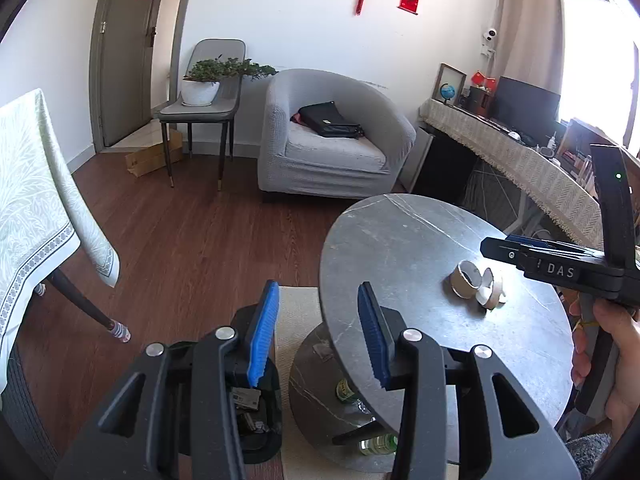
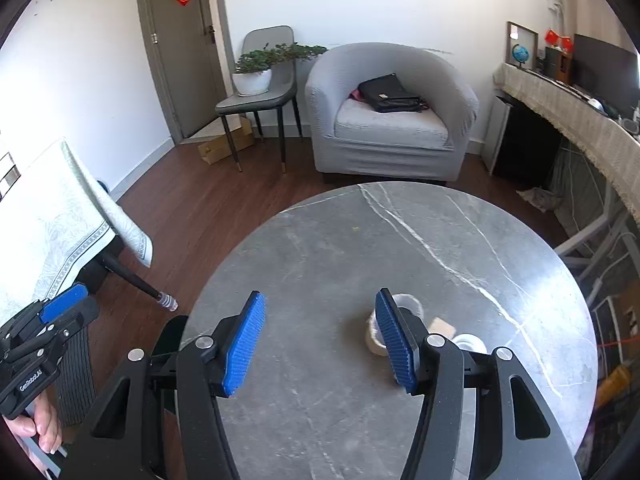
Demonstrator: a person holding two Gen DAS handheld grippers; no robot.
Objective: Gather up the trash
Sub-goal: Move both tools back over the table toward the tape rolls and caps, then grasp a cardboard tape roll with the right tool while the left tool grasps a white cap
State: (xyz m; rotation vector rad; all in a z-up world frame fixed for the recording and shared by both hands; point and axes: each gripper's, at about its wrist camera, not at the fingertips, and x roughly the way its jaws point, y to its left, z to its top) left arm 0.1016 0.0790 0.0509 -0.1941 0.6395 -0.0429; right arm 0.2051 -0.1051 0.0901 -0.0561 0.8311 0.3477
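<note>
Two short cardboard tape rolls (image 1: 466,279) lie on the round grey marble table (image 1: 404,248). In the right wrist view the rolls (image 2: 376,336) sit just behind my right finger. My right gripper (image 2: 320,344) is open and empty above the table (image 2: 320,248), left of the rolls. My left gripper (image 1: 318,332) is open and empty, hovering over a black trash bin (image 1: 252,412) on the floor at the table's left edge. The bin holds some scraps. The right gripper (image 1: 516,250) also shows in the left wrist view, above the rolls.
Bottles (image 1: 378,444) stand on the table's lower shelf. A table with a pale green cloth (image 1: 36,208) stands to the left, a grey armchair (image 1: 332,140) and a chair with a plant (image 1: 200,88) behind. A long desk (image 1: 520,156) runs along the right.
</note>
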